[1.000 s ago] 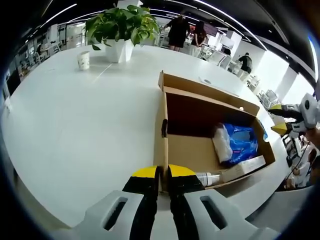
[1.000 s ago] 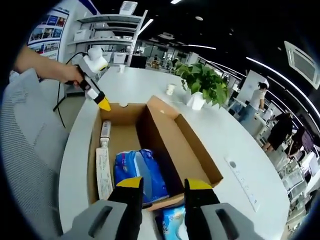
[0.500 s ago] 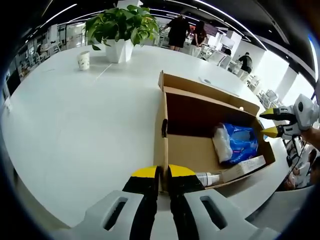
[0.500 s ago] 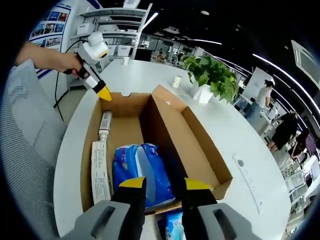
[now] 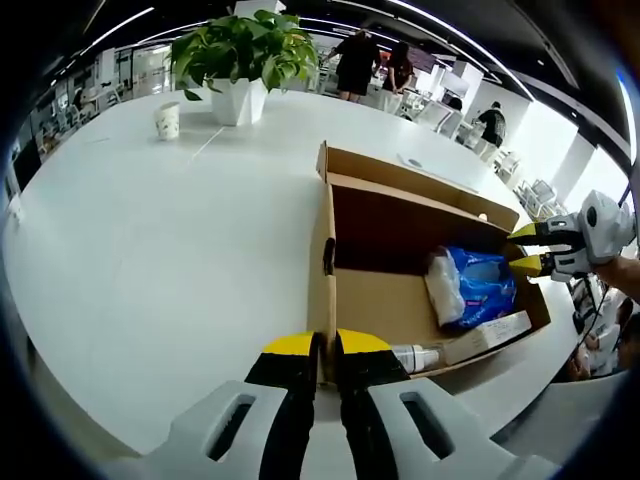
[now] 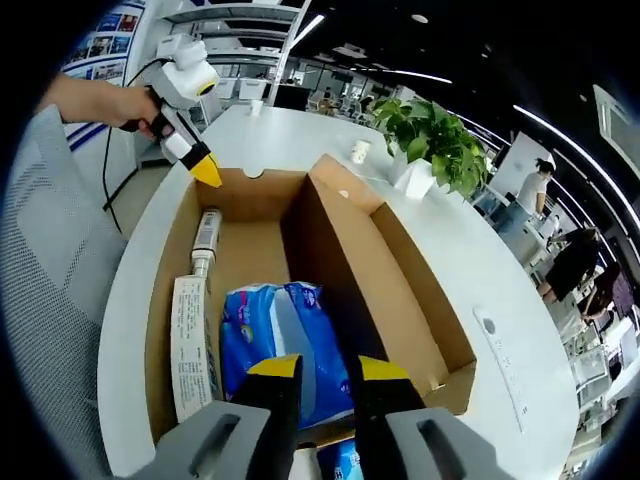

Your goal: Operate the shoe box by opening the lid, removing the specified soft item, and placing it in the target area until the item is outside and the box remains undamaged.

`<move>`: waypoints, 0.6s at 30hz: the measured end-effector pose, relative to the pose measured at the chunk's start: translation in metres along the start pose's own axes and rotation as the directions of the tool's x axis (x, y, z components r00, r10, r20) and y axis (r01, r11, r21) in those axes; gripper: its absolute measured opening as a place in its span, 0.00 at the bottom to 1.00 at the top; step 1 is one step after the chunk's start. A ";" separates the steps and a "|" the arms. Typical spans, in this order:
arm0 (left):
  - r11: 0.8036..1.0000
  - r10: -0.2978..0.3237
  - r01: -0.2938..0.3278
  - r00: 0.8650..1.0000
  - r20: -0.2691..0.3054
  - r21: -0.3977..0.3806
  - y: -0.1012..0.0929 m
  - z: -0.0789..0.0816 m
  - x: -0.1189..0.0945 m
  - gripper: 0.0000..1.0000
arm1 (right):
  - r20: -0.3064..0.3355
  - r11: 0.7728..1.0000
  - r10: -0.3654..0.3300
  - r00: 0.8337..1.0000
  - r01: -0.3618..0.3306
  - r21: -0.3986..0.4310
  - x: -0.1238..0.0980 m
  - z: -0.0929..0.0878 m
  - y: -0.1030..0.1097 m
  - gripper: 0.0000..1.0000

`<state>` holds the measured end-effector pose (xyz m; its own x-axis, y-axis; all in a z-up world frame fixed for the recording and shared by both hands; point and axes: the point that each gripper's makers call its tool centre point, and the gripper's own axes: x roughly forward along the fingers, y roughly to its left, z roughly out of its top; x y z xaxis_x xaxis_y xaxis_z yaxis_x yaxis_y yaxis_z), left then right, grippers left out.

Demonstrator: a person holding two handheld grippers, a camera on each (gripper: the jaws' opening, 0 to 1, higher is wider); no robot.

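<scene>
Shoe box (image 5: 400, 300) open on white table (image 5: 150, 250); blue soft pack (image 6: 285, 340) inside. Left gripper (image 5: 327, 352) clamps box's near wall. Right gripper (image 6: 318, 370), jaws slightly parted, empty, above pack.

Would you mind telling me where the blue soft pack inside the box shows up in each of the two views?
Left gripper view: the blue pack lies right of centre, at the box's far right end, near the right gripper.
Right gripper view: the blue pack lies low and central, just beyond that view's own jaws.
Shared landmark: the potted plant on the white table.
</scene>
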<state>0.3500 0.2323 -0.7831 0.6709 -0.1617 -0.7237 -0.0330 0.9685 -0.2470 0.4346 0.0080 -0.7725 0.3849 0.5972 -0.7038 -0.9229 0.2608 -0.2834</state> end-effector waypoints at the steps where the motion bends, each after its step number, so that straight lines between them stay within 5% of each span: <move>1: 1.000 0.000 0.000 1.000 0.000 -0.001 0.000 0.000 0.000 0.04 | -0.005 1.000 -0.001 1.000 0.001 0.001 0.001 0.000 0.000 0.15; 18: 1.000 -0.002 0.002 1.000 0.000 -0.005 -0.001 0.000 0.000 0.04 | -0.067 1.000 0.004 0.998 -0.006 -0.025 0.026 -0.003 0.004 0.06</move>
<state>0.3498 0.2312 -0.7824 0.6713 -0.1633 -0.7229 -0.0352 0.9673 -0.2513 0.4411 0.0223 -0.7945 0.3792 0.5457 -0.7473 -0.9252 0.2381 -0.2956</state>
